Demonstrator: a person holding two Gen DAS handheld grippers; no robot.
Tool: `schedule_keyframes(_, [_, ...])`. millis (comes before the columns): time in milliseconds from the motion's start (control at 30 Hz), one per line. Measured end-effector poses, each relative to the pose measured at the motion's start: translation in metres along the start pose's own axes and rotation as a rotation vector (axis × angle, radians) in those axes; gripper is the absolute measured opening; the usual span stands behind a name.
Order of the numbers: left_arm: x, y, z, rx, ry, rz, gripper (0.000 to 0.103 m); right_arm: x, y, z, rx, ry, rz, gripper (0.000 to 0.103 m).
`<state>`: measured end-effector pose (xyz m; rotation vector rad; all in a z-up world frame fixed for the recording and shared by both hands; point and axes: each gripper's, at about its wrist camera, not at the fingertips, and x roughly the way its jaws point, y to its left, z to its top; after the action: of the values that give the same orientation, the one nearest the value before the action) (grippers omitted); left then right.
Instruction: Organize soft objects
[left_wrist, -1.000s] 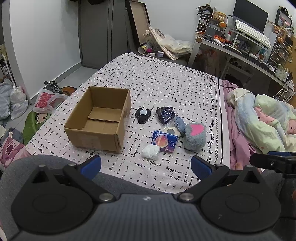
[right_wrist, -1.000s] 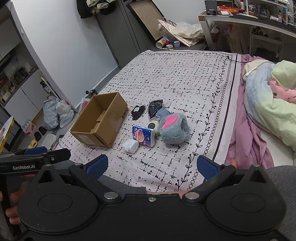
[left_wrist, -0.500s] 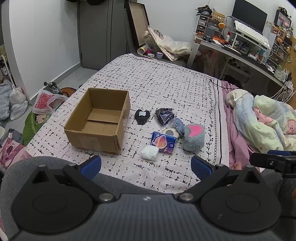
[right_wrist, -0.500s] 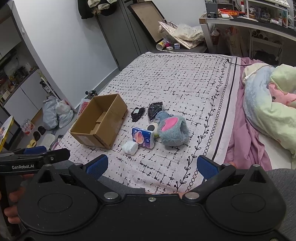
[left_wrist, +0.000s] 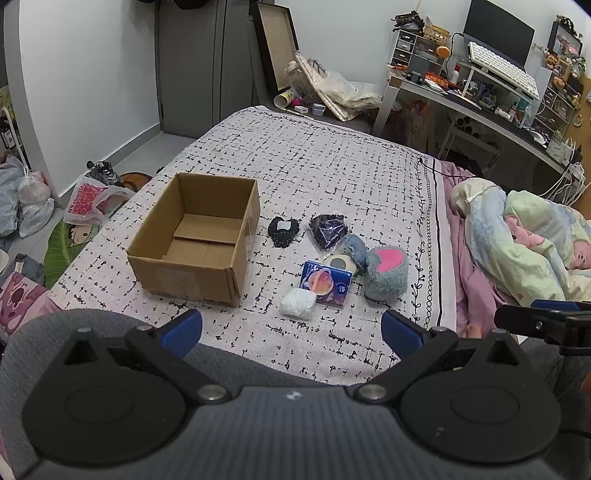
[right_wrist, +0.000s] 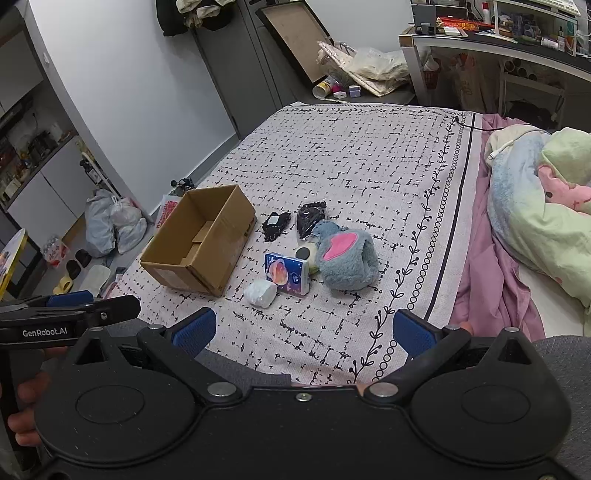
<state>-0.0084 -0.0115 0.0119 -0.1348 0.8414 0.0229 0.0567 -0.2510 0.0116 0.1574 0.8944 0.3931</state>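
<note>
An open, empty cardboard box (left_wrist: 195, 240) (right_wrist: 201, 245) sits on the bed. To its right lie a grey-blue plush with a pink patch (left_wrist: 386, 273) (right_wrist: 347, 260), a blue tissue pack (left_wrist: 325, 282) (right_wrist: 288, 273), a white soft wad (left_wrist: 297, 302) (right_wrist: 260, 293), a black fuzzy item (left_wrist: 282, 230) (right_wrist: 275, 225) and a dark bagged item (left_wrist: 328, 230) (right_wrist: 310, 219). My left gripper (left_wrist: 291, 328) is open and empty, near the bed's front edge. My right gripper (right_wrist: 303, 330) is open and empty, likewise short of the objects.
The patterned bedspread (left_wrist: 332, 173) covers the bed. A bundled pastel blanket (left_wrist: 528, 240) lies at the right. A desk (left_wrist: 480, 96) with clutter stands beyond. Bags (left_wrist: 29, 203) lie on the floor at the left.
Both grippers have drawn back and risen slightly; the objects look a little smaller and farther. Nothing on the bed has moved.
</note>
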Motion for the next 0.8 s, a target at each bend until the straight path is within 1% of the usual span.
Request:
schedule_keyframes(400, [0.0, 0.0009, -0.002, -0.001, -0.007, -0.004, 0.102, 0.0029, 0.0017, -0.0016, 0.003, 0.001, 0.001, 0.103])
schedule_keyframes(567, [-0.0005, 0.0003, -0.0015, -0.004, -0.01, -0.006, 0.102, 0.0019, -0.0005, -0.0014, -0.006, -0.016, 0.025, 0.103])
schedule_keyframes(800, [0.0035, 0.0011, 0.0008, -0.013, -0.005, 0.001, 0.102, 0.0068, -0.0073, 0.0, 0.006, -0.021, 0.037, 0.103])
